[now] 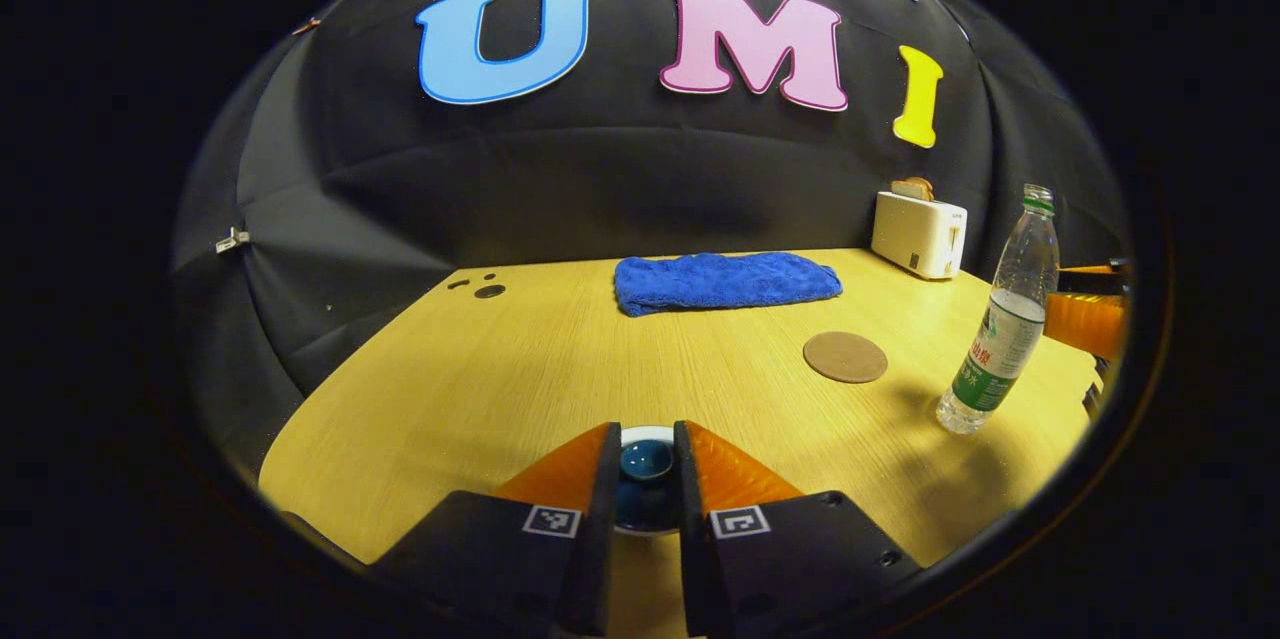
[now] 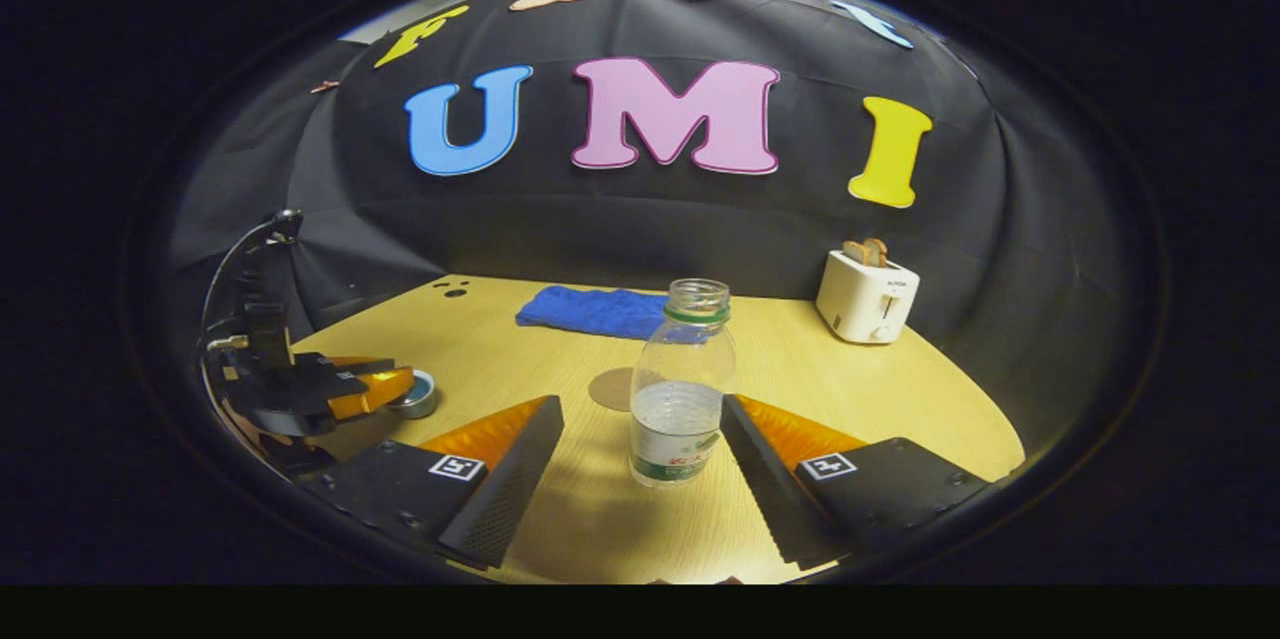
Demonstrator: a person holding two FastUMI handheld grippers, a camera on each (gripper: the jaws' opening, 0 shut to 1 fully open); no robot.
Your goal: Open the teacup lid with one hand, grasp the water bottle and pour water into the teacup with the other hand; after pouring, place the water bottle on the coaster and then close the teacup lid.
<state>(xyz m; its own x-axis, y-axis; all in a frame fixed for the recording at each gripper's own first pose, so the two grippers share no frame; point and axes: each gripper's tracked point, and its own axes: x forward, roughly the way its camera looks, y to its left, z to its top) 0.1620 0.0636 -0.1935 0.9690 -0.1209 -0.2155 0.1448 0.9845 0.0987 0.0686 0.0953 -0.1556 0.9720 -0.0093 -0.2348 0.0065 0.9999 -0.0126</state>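
Note:
The teacup (image 1: 646,435) has a white rim and a dark blue lid (image 1: 645,460). It sits on the wooden table right at my left gripper (image 1: 646,427), whose fingers press on the lid's knob from both sides. In the right gripper view that left gripper (image 2: 385,389) reaches over the teacup (image 2: 418,397) at the table's left. A clear uncapped water bottle (image 2: 680,389), about half full, stands upright between the fingers of my open right gripper (image 2: 641,401), with gaps on both sides. The bottle (image 1: 1000,329) stands near the table's right edge. A round brown coaster (image 1: 845,357) lies flat behind it.
A folded blue towel (image 1: 725,281) lies at the back of the table. A white toaster (image 1: 920,234) with toast stands at the back right corner. Small dark holes (image 1: 489,291) mark the back left of the tabletop. The table edge runs close to the bottle.

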